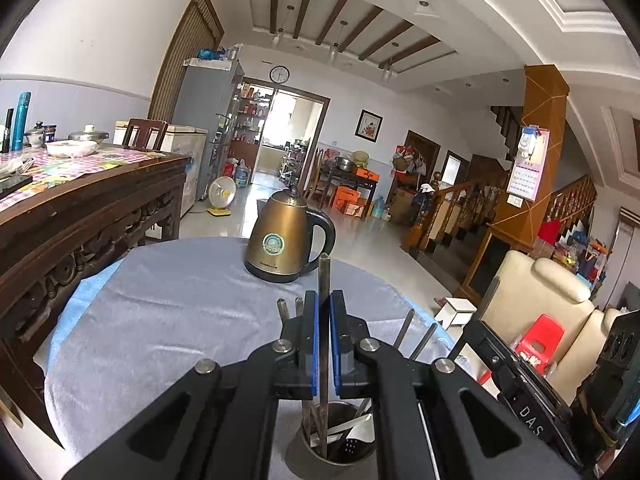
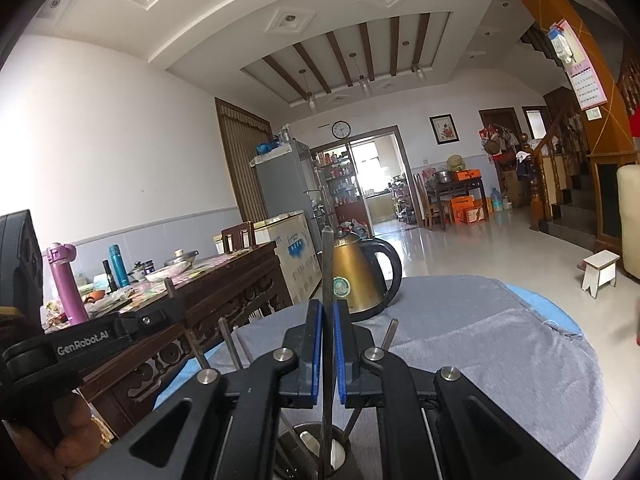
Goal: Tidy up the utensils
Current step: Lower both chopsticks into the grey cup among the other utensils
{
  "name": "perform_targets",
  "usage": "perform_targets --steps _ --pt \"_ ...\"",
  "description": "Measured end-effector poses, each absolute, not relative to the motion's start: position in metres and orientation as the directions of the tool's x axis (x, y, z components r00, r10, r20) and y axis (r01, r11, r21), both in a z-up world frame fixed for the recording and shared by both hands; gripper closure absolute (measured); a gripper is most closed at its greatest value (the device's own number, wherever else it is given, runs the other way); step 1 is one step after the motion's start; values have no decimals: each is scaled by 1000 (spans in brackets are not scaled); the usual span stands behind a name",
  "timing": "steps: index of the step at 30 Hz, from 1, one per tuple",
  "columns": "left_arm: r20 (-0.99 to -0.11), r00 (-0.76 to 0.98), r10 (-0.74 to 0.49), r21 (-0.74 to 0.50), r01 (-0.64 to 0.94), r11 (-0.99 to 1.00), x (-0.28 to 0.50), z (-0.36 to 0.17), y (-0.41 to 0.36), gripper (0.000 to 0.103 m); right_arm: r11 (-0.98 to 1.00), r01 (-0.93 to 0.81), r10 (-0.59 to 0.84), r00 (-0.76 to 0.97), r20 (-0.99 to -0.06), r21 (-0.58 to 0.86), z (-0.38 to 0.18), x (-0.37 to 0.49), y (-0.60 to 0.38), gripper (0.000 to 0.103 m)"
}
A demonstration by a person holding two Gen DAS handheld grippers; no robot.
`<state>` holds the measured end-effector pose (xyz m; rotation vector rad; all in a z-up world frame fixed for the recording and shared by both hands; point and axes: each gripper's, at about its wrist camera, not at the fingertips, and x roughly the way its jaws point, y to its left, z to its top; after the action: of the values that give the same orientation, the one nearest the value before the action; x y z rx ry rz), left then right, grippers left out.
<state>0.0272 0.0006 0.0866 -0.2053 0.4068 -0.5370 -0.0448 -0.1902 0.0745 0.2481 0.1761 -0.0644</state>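
A round worktop under grey cloth (image 1: 168,312) spreads ahead of both tongs, with a brass-coloured electric kettle (image 1: 280,240) beyond. Directly below them stands a steel cylindrical utensil holder (image 1: 332,450). The left tongs (image 1: 324,340) and right tongs (image 2: 329,344) each pinch an upright metal chopstick (image 1: 324,280), tips over the holder. Insertion seems underway; next, lower and release.

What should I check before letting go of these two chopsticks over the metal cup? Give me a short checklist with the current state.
1. Left gripper shut on its chopstick: ok.
2. Right gripper shut on its chopstick: ok.
3. Both chopsticks roughly upright: ok.
4. Lower ends inside the metal cup: ok in both wrist views.
5. Tips touching the cup bottom: cannot tell.
6. Kettle stands apart from the cup: ok.
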Motion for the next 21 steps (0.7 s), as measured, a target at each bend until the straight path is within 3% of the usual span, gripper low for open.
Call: perform_targets --steps 21 --pt "-369 765 -527 -275 452 848 19 71 -3 98 979 106 -64 970 -233 174 65 -47 -176 96"
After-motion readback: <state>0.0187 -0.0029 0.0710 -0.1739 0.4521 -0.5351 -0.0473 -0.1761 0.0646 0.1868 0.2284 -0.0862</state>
